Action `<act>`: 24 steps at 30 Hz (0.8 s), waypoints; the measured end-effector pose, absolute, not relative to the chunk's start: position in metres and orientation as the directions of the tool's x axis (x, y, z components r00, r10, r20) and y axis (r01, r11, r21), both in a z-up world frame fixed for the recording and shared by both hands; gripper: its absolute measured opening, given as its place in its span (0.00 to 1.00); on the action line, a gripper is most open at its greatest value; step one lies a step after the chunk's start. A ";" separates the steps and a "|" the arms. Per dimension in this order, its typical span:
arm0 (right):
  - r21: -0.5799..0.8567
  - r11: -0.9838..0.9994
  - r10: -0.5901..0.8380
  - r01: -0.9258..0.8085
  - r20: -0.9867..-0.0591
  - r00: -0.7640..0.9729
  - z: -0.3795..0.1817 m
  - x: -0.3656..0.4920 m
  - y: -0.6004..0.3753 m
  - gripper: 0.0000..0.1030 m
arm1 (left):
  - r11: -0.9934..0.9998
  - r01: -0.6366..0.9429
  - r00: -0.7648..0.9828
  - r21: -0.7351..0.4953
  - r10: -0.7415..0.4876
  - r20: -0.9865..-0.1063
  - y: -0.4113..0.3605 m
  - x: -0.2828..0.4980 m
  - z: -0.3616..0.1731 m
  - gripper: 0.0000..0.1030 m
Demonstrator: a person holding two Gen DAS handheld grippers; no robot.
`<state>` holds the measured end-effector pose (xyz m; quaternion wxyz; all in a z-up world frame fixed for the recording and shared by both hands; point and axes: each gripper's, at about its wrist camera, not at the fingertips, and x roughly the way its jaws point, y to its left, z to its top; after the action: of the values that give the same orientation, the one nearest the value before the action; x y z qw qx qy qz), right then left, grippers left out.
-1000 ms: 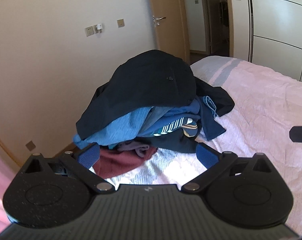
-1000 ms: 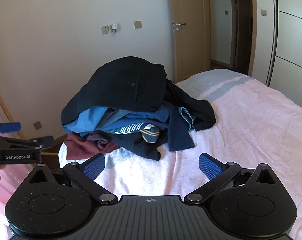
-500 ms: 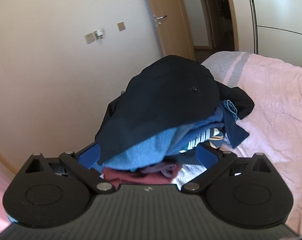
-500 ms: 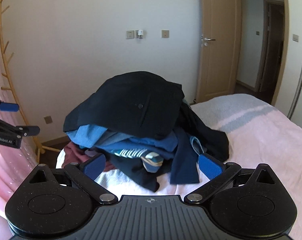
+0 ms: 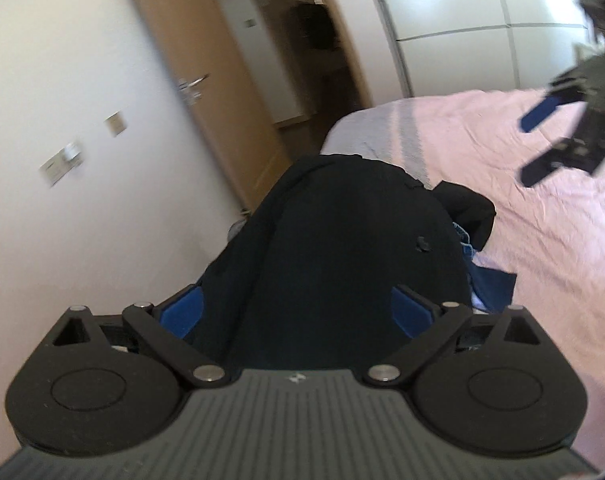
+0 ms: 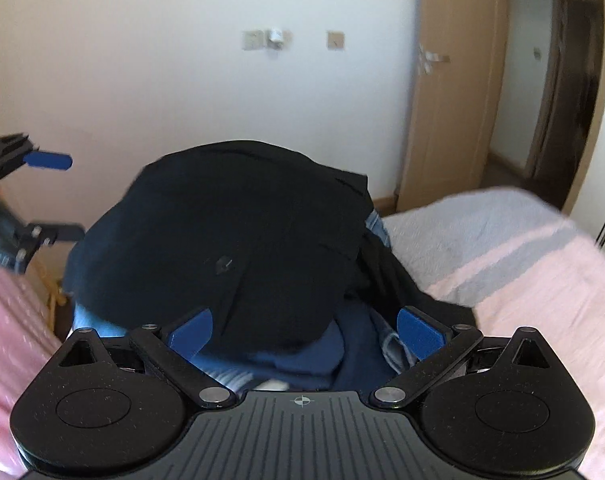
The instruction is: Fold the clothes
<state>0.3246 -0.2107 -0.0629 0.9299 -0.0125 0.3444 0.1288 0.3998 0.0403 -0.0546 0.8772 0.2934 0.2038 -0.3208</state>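
A heap of clothes lies on the corner of the pink bed (image 5: 542, 240). A dark navy garment with a button (image 5: 342, 248) covers the top; it also shows in the right wrist view (image 6: 230, 240). Blue clothes (image 6: 342, 360) lie under it. My left gripper (image 5: 298, 312) is open, its blue pads on either side of the dark garment's near edge. My right gripper (image 6: 306, 330) is open, close over the heap's near side. Each gripper shows in the other's view, the right gripper (image 5: 550, 140) and the left gripper (image 6: 22, 192). Neither holds anything.
A white wall with sockets (image 6: 270, 38) stands behind the heap. A wooden door (image 6: 434, 80) and a doorway are at the right. White wardrobe doors (image 5: 462, 8) line the far side. A pink curtain (image 6: 10, 320) hangs at the left.
Both grippers have moved in towards the heap, which now fills the space between their fingers. The left view has tilted. Both stay open.
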 end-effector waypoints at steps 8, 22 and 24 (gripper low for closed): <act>-0.018 0.934 0.244 -0.356 -0.695 0.676 -0.114 0.348 -0.180 0.99 | 0.400 0.755 0.653 0.519 -0.530 -0.542 0.051 0.349 -0.114 0.92; -0.260 0.831 0.244 -0.491 -0.624 0.743 -0.170 0.312 -0.110 0.99 | 0.470 0.668 0.745 0.578 -0.412 -0.526 0.040 0.349 -0.153 0.31; -0.305 0.820 0.242 -0.485 -0.583 0.776 -0.166 0.304 -0.098 0.99 | 0.483 0.704 0.710 0.521 -0.451 -0.541 0.041 0.353 -0.142 0.19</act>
<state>0.3042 -0.0977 -0.1658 0.9148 -0.2254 0.2699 0.1986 0.3533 0.0415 -0.1417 0.8446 0.3763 0.1679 -0.3418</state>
